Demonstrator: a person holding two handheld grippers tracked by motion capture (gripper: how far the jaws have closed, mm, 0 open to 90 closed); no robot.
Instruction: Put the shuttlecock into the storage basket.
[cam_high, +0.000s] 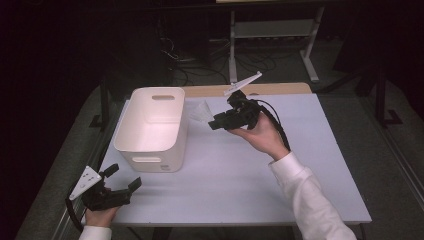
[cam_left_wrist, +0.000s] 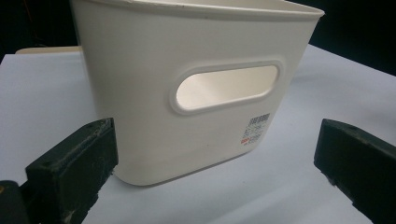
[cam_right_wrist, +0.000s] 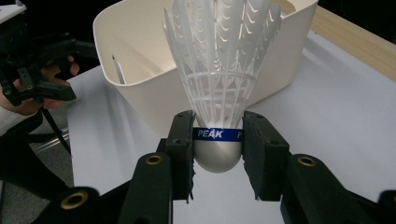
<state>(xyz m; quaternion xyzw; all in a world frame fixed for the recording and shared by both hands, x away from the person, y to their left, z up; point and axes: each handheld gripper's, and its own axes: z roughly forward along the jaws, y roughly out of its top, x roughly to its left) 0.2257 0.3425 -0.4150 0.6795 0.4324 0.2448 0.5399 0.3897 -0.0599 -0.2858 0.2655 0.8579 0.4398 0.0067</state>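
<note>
High view: white plastic bin (cam_high: 151, 128) upright on bench (cam_high: 235, 185), left of centre. Right hand-held gripper (cam_high: 214, 122) raised above bench just right of bin, grasping white shuttlecock (cam_high: 200, 111), skirt toward bin rim. Left hand-held gripper (cam_high: 125, 180) low at near left bench corner, jaws spread, nothing between.

Left gripper view: bin's handle-slot wall (cam_left_wrist: 201, 70) ahead, jaws wide apart either side, not touching.

Right gripper view: jaws clenched on shuttlecock's blue-banded cork (cam_right_wrist: 217, 149), feathers toward bin (cam_right_wrist: 135, 70).

A birdie held next to a white tub

The right hand-held gripper (cam_high: 214, 123) holds a white birdie (cam_high: 201, 113) just beside the tub (cam_high: 150, 150); the left hand-held gripper (cam_high: 126, 179) waits at the desk's (cam_high: 235, 185) near left corner.
</note>
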